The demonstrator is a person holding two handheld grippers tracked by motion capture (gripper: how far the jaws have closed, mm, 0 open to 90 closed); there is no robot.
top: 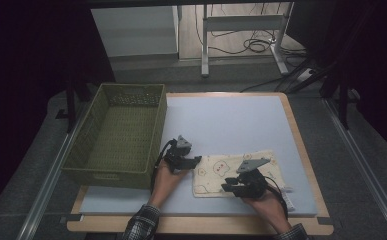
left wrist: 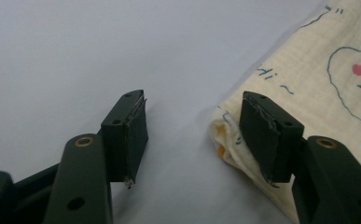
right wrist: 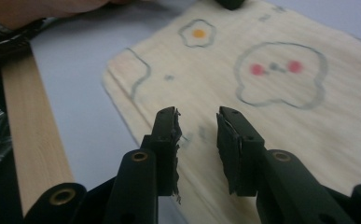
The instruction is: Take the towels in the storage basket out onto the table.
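Here, a cream, crinkled muslin cloth (top: 237,173) printed with blue outline faces, pink cheeks and a small fried egg lies folded into a flat rectangle on the smooth pale-grey table mat (top: 231,125), toward its near right part. The left gripper (top: 190,161) — matt black, with blocky rubber-faced pads — sits at the cloth's left edge with its jaws apart: in the left gripper view one pad (left wrist: 267,135) rests against the soft rolled corner of the cloth (left wrist: 308,93), the other stands on bare mat, nothing pinched. The right gripper (top: 229,187) hovers low over the cloth's near edge, jaws set at a narrow gap with only printed fabric (right wrist: 262,93) seen between them — not clamped on it. A ribbed olive-green plastic basket (top: 116,135) stands on the table's left, just beside the left gripper. The light wooden table rim (top: 301,150) frames the mat.
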